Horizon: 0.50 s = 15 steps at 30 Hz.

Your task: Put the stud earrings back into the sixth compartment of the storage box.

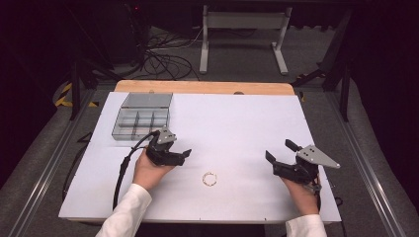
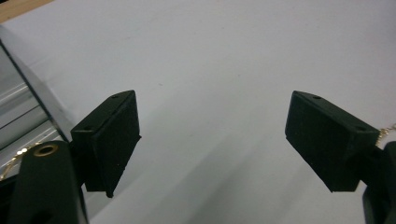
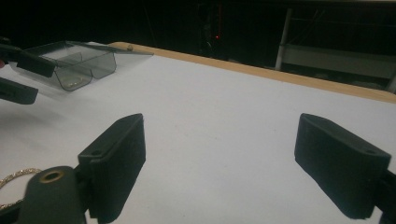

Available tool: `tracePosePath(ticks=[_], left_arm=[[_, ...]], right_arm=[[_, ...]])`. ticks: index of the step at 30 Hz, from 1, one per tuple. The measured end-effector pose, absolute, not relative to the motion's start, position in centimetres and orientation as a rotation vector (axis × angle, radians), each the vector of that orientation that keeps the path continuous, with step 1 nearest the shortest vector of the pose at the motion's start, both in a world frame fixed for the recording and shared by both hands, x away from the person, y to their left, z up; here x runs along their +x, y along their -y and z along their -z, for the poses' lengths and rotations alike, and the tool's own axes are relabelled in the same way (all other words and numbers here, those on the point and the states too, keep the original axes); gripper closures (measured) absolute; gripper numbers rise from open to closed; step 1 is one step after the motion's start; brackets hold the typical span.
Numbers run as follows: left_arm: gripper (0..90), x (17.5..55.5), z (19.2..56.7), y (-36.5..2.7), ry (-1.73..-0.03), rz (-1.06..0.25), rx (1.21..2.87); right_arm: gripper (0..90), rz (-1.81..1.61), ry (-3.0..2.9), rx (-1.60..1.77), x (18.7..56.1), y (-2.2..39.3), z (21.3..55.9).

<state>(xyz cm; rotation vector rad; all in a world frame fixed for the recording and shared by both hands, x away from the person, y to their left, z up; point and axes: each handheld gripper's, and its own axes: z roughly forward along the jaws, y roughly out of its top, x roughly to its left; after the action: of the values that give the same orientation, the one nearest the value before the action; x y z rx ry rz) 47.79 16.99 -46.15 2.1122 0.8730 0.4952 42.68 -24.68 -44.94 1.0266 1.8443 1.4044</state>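
Bracelet: we saw the thin gold chain bracelet [image 1: 209,178] lying flat in a loop on the white table [image 1: 237,123], toward the near edge and about midway between the two grippers, touching neither.
Left gripper: our left gripper [image 1: 184,155] was low over the table just left of the bracelet, its jaws standing wide apart with nothing between them.
Right gripper: our right gripper [image 1: 278,151] hung near the right edge, well apart from the bracelet, its jaws likewise spread and empty.
Box: the clear compartment box [image 1: 140,122] sat at the far left corner with its lid [image 1: 147,100] raised (something small and gold seemed to lie in one compartment, though we could not tell what).
Likely step: we judged the work to be picking up the bracelet, with the left gripper the closer one.
Risk, slipping: such a fine chain lying flat could slide out from under the pads if the jaws closed above it rather than down at the table.
Risk, dragging: a sideways approach might push the loop along the table instead of catching it.
Risk, dangling: gripped at one point, the chain would hang and could snag on the box wall.
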Motion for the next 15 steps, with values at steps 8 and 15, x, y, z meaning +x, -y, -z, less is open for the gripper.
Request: tracePosePath(ticks=[8, 15], left_arm=[[17.6, 46.8, 46.3, -15.5, -0.812, -0.438, 2.14], [17.7, 46.2, 46.9, -14.1, -0.764, -0.384, 2.178]], right_arm=[[12.4, -1.421, -1.849, 1.011, 42.6, 24.6, 44.9], [9.0, -1.432, -1.857, 0.998, 42.7, 24.7, 44.9]])
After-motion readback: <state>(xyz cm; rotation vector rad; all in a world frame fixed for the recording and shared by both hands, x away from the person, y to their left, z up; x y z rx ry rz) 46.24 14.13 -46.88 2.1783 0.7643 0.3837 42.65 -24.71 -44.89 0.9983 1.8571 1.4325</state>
